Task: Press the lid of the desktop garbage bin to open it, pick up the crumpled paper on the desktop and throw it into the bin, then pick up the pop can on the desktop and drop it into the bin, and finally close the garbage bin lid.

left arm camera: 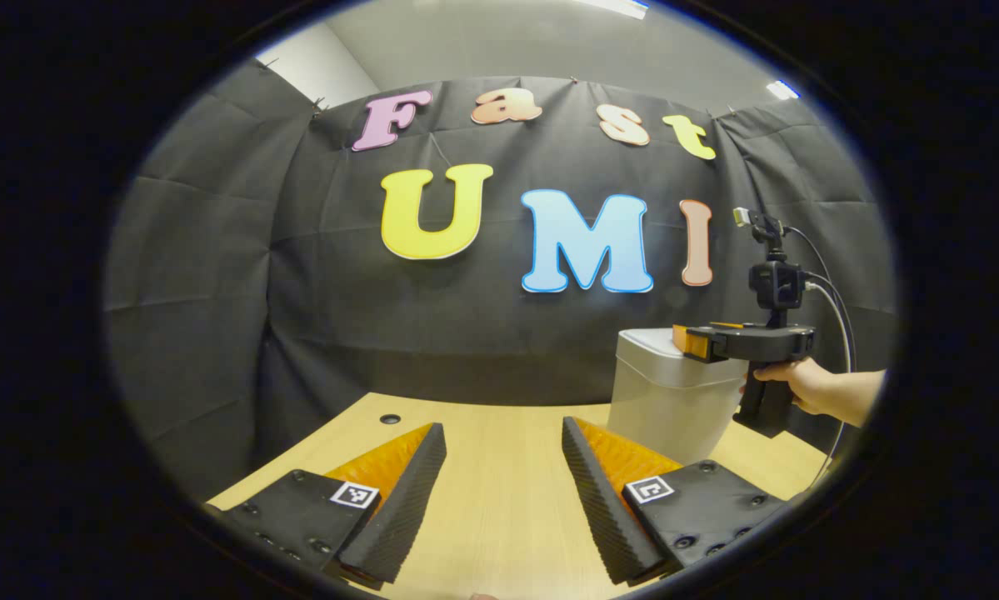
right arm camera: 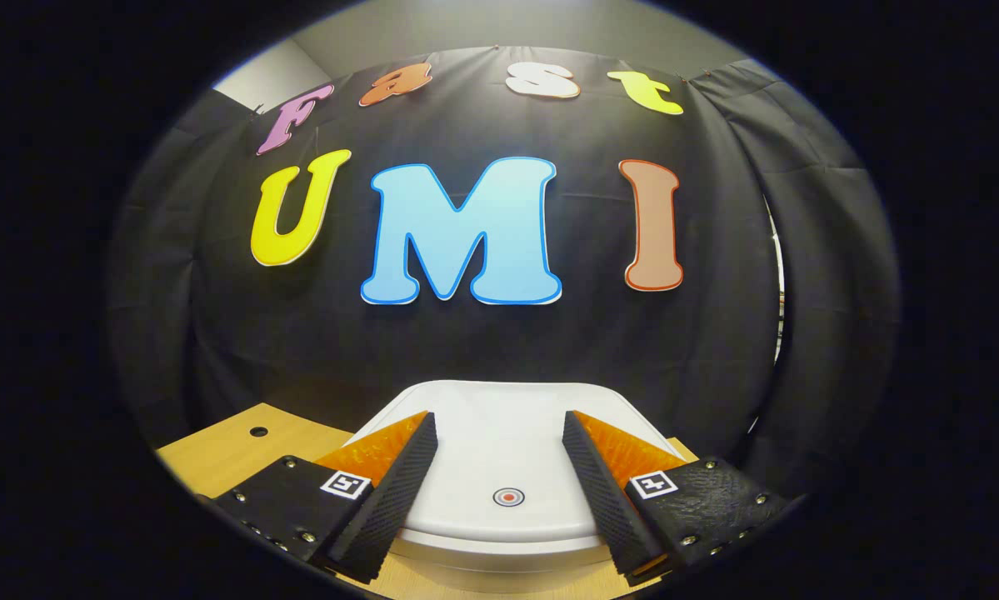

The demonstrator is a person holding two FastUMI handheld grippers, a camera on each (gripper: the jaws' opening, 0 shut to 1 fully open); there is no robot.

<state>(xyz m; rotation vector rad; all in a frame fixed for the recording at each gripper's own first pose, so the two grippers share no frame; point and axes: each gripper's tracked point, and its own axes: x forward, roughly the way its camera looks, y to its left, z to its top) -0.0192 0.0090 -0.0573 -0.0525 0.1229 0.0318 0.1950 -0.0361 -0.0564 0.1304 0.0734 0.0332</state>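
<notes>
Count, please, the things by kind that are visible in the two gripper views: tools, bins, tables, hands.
Handheld two-finger tools: 2, the left tool and the right tool
White plastic desktop garbage bin with closed lid: 1
Light wooden table: 1
Person's hand holding the right tool: 1
Total: 5

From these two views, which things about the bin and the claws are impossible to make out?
- Bin inside: lid is down in both views, so contents are hidden.
- Bin's right side, left gripper view: covered by the right claw and the hand.
- Right claw's contact with the lid: open, above the lid's round mark; touching cannot be judged.
- Table near edge under the left claw: cut off by the picture edge.
</notes>
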